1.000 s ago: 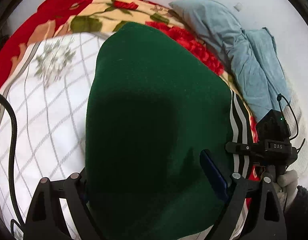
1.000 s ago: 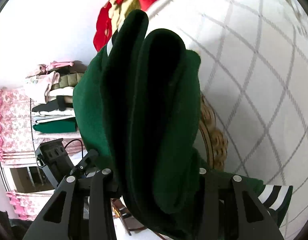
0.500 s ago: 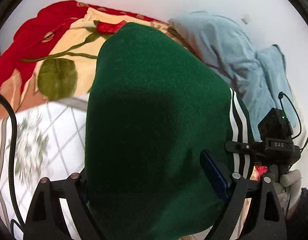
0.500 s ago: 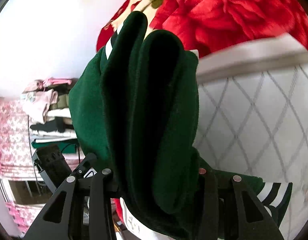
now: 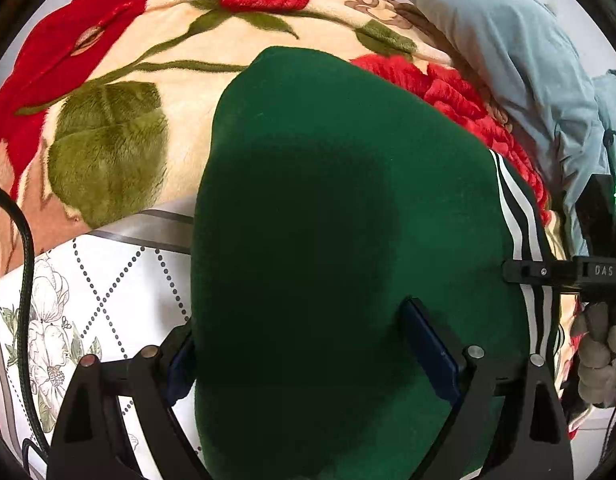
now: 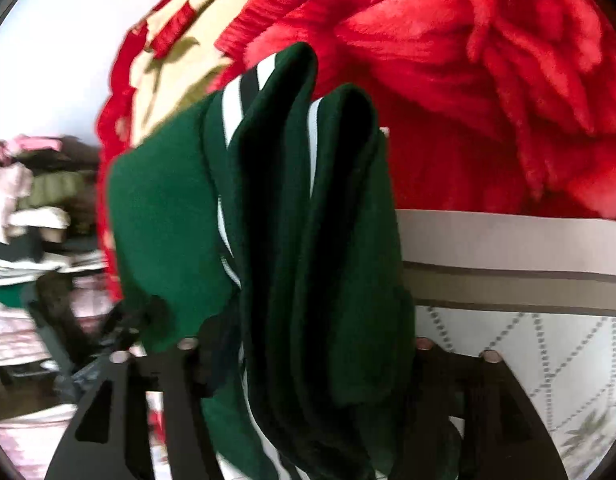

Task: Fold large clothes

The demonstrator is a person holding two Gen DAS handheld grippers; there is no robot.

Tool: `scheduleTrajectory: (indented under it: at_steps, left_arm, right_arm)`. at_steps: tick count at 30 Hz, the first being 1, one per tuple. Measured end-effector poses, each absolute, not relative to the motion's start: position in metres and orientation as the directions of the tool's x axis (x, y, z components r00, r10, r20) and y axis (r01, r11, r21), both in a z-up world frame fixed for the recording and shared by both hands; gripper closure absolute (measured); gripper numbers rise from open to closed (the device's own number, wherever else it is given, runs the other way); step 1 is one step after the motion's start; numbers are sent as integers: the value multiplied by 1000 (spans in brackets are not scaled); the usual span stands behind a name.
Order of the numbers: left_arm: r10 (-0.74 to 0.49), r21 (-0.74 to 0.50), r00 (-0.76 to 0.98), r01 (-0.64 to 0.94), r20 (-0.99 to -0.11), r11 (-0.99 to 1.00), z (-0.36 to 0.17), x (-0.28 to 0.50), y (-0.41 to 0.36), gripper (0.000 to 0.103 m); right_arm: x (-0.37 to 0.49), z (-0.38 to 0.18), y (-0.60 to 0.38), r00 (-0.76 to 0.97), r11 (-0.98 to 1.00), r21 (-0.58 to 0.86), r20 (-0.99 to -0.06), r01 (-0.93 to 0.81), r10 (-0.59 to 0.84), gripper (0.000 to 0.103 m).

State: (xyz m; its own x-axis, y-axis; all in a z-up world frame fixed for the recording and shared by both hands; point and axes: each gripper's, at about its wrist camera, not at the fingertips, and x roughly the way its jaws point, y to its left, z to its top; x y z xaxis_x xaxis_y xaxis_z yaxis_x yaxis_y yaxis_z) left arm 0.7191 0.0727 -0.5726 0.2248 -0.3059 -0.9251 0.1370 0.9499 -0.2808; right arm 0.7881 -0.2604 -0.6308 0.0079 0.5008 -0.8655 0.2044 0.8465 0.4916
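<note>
The folded green garment point(image 5: 347, 240) fills the space between the left gripper's fingers point(image 5: 435, 348), hiding the bed behind it, and runs off the bottom edge. In the right wrist view everything is motion-blurred; the clothes pile point(image 6: 24, 208) far left of the right gripper point(image 6: 304, 356) cannot be made out.

Bedroom, floral blanket point(image 5: 180, 80), pillow point(image 5: 507, 60), bedsheet point(image 5: 108, 280)

A bed's white quilted sheet point(image 5: 120, 280) carries a red floral blanket point(image 5: 156, 92).
</note>
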Motion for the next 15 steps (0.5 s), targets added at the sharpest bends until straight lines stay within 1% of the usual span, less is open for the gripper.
scheduleTrajectory:
  at_steps: [1,2,4,5,8,10,11,15]
  left_arm:
    - [-297,-273,225,132,-928,953,-571,716,73,10]
    - [-286,-263,226,126,-931,956,-568,714,72,10]
    - [-235,-215,237,110,-943,970,-563,713,74,10]
    - [-190,-168,258,107,-947,980,-555,706,73,10]
    - [-86,-60,312,93,-946,994,-538,691,75,8]
    - [-44,-21,336,73,-941,997,-529,679,78,3]
    - [-21,-1,356,57,-934,998,-520,667,79,3]
    - [3,12,374,22,-927,1000,-498,636,81,3]
  right_arm:
    - [781,-631,-258,14,869,454,-888,196,460,28]
    - [777,-632,-262,22,882,427,-902,200,431,25]
    - [771,-621,-259,48,908,366,-930,205,365,25]
    - [769,-612,-251,62,921,333,-943,202,327,21]
    - [738,-580,-230,127,979,138,-985,149,119,13]
    - [717,-567,-221,145,990,51,-989,128,32,7]
    - [706,-561,-215,145,992,9,-989,123,-9,6]
    - [659,-540,-199,158,990,-76,-983,123,-95,6]
